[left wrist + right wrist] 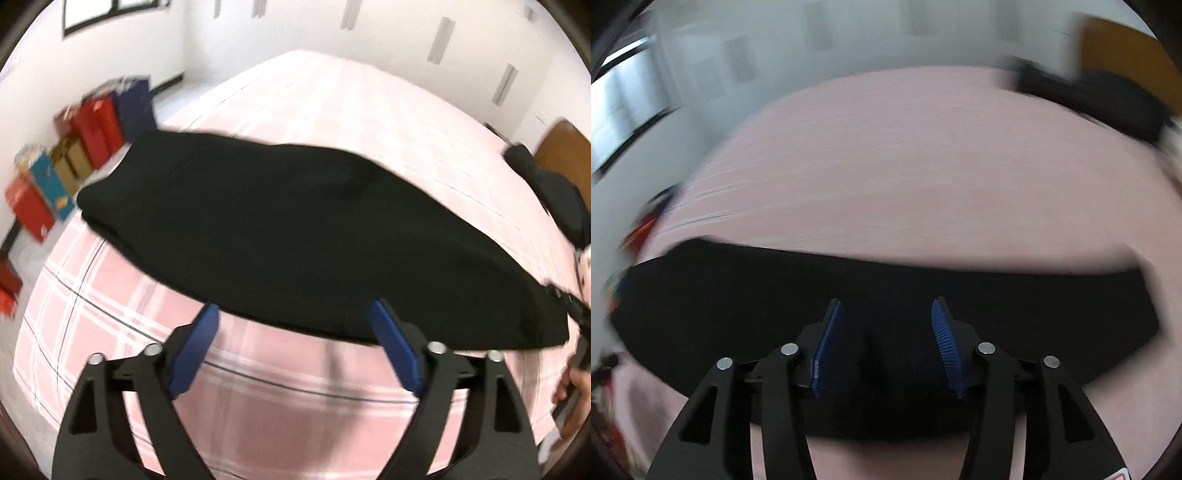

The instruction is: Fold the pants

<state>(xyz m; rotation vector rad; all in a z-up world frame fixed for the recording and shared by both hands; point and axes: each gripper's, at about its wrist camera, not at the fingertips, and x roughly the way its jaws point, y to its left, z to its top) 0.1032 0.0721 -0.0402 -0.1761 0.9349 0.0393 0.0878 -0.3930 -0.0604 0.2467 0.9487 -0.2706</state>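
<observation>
Currently 1 black pants (295, 236) flat on pink bedsheet (314, 406); 2 claws, left claw (295, 314) and right claw (886, 306), both apart, empty.

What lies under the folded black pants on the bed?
The folded black pants rest on a pink plaid bedsheet, visible all around them. Whatever lies directly beneath the fabric is covered.

Soft, even daylight is admitted through the dark-framed window (110, 11). Heavy motion blur is seen in the right wrist view; strong fisheye bending is shown at both edges.
</observation>
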